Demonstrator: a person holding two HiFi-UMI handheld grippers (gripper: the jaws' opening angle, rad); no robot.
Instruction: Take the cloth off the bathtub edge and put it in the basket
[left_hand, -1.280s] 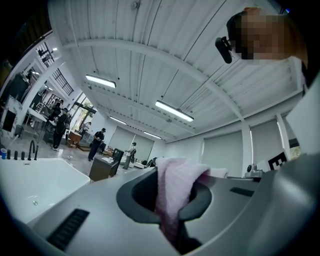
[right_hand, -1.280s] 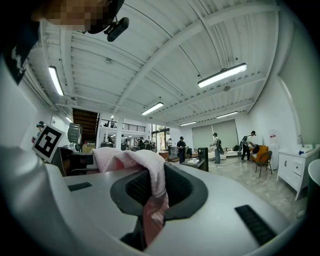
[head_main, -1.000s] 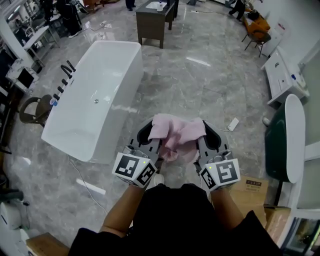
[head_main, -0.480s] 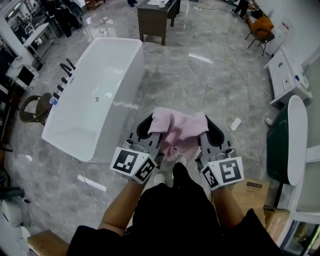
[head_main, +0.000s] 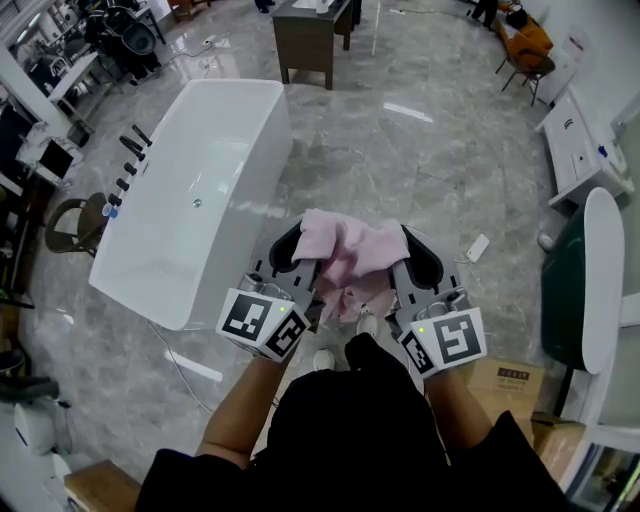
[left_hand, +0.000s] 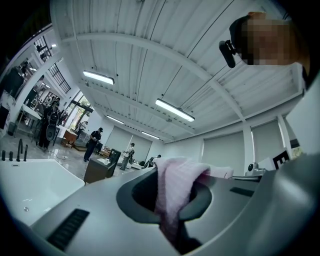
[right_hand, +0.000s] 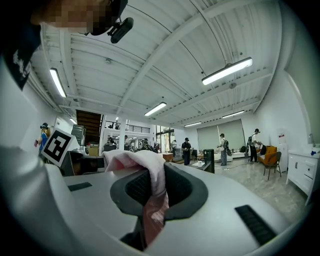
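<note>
Both hand-held grippers are closed on the pink cloth (head_main: 347, 252). The left hand-held gripper (head_main: 296, 256) pinches its left side and the right hand-held gripper (head_main: 412, 258) its right side. In each gripper view the jaws stand almost together, with fabric squeezed in the gap and draped over the top. The cloth sits at lower centre of the head view, held up over the floor (head_main: 430, 170) and well apart from the bathtub (head_main: 190, 190) at left. It is therefore already off the edge, and the step in hand looks like the carry to the basket.

To do this well, both grips should stay firm and the two hands should keep the same spacing, so the cloth is not tugged out of one pair of jaws. The slack middle hangs down towards the person's feet and should be kept off the floor. The basket should be found first. The cloth should then be brought right over its opening and lowered before either side is let go, with both sides let go together.

No view shows the basket. Both gripper views look out level at the ceiling and the far room, so they show none of the floor nearby. The person's body fills the bottom of the head view, and the grippers hide part of the hanging cloth. How deep the fabric sits in each pair of jaws is hard to judge.
</note>
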